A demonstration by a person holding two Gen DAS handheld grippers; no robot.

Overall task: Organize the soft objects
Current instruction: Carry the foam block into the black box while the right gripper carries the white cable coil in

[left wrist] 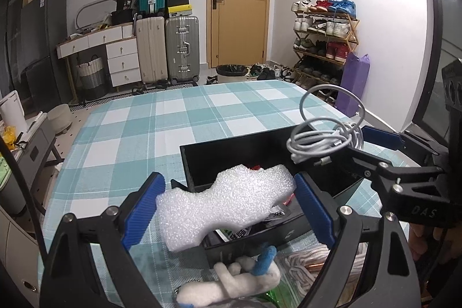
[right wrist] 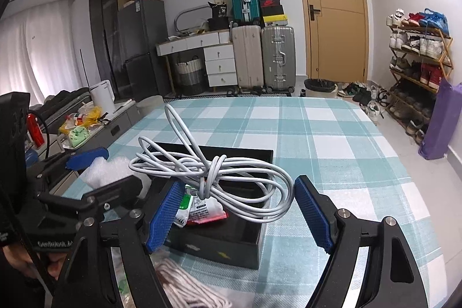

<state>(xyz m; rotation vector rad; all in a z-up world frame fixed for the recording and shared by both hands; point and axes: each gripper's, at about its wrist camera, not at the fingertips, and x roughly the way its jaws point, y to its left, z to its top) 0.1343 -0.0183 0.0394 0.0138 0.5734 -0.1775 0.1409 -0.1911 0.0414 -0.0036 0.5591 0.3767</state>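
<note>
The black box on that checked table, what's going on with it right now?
A person is tidying soft items into the black box with two handheld grippers. The left gripper holds a white foam piece at the box's near edge. The right gripper carries a knotted white cable above the box. A few packets already lie inside. More soft things, a felt toy and a rope bundle, wait on the table in front.

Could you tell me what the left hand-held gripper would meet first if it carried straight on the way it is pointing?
Probably the black box: the left hand-held gripper, clamped on white foam, points down toward its open inside. Depth is hard to judge.
</note>
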